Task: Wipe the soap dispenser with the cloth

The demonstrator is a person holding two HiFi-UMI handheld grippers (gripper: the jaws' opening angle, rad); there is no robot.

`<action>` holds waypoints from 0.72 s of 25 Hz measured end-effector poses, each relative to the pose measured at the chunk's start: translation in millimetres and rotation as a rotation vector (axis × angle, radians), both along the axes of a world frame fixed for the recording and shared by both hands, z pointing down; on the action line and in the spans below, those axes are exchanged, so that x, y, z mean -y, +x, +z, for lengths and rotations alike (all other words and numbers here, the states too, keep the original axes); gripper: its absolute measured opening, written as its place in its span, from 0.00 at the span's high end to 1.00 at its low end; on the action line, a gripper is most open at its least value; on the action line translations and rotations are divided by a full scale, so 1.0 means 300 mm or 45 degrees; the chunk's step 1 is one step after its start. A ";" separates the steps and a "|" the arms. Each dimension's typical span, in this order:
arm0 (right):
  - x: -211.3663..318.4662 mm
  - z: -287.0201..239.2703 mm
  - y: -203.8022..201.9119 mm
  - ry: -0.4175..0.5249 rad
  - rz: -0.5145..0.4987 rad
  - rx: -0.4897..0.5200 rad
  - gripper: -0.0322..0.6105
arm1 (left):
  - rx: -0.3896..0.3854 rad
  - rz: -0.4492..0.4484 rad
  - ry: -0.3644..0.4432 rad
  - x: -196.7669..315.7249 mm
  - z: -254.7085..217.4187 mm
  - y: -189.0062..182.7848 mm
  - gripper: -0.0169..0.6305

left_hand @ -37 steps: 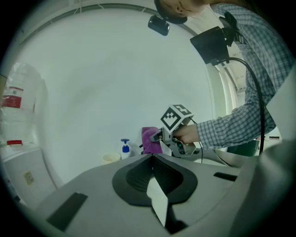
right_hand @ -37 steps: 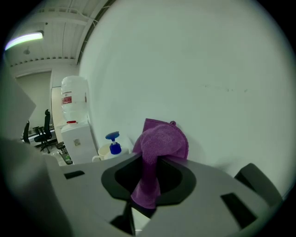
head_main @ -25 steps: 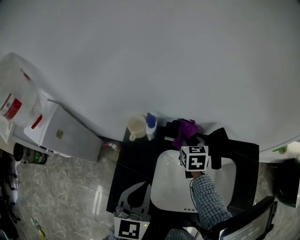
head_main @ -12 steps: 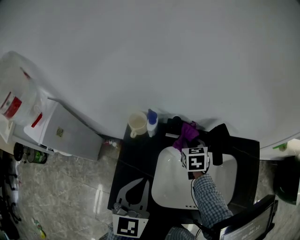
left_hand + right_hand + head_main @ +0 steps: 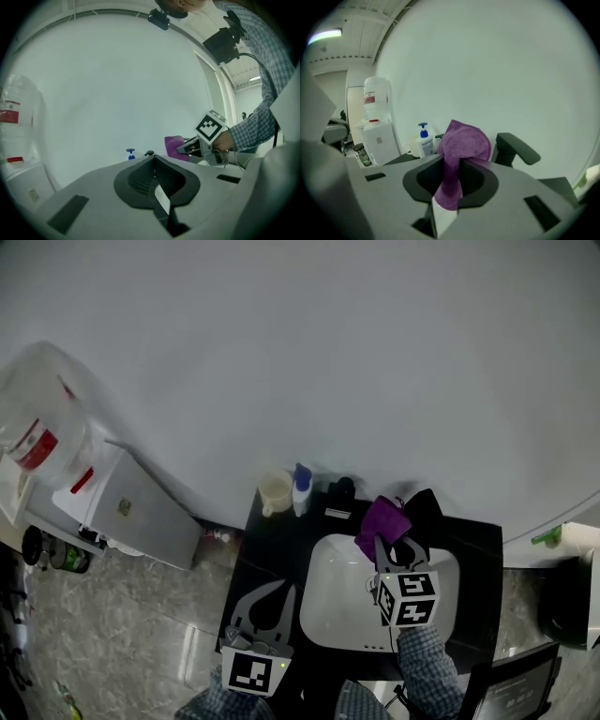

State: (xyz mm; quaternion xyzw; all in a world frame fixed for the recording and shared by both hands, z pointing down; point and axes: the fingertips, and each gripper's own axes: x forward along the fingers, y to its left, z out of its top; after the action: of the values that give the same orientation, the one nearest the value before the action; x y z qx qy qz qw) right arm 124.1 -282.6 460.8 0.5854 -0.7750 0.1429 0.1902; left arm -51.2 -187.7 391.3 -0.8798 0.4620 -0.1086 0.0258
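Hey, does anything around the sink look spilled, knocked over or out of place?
Nothing stands out. The soap dispenser stands upright beside the mug, the purple cloth is clamped in the right gripper, and no spill shows.

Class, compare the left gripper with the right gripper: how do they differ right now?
The right gripper clamps a purple cloth; the left gripper is shut on nothing. The right gripper is over the white sink; the left gripper is off to its left. Both have their jaws together.

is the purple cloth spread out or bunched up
Bunched up: the purple cloth is pinched in the right gripper, puffing above it.
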 end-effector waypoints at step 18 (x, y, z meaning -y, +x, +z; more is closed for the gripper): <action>-0.437 -0.116 -0.022 0.066 0.229 0.194 0.83 | -0.045 0.161 0.011 -0.173 -0.001 0.007 0.97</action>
State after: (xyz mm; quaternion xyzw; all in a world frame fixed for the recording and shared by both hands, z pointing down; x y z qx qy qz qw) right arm 117.6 -151.7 426.0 0.6448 -0.7350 0.1833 0.1020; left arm -49.2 -135.7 391.1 -0.9089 0.4063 -0.0892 0.0281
